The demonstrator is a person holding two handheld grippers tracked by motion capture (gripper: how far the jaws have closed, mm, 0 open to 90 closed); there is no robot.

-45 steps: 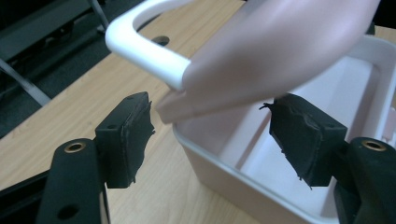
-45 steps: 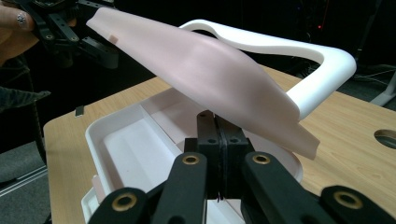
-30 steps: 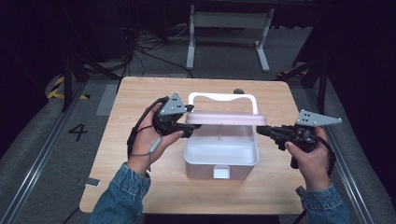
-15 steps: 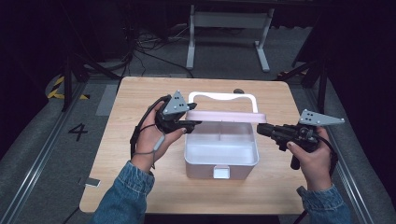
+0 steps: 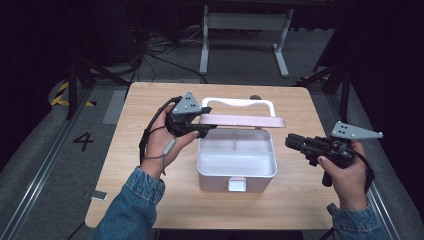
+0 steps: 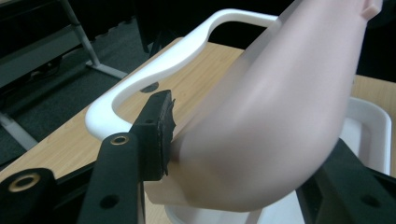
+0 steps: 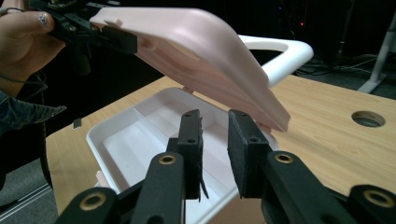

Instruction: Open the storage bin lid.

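The left gripper (image 5: 196, 129), jaws just closing, clamps the pink lid (image 5: 245, 120) to prop it above the box (image 5: 237, 174), while the right gripper (image 5: 291, 142), just opening with nothing between its jaws, waits beside.

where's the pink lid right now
In the high view the pink lid is raised over the white box, its left end pinched in the left gripper.

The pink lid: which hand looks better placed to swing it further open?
Probably the left: the left gripper pinches the lid, while the right gripper is apart beside the box, gripping nothing.
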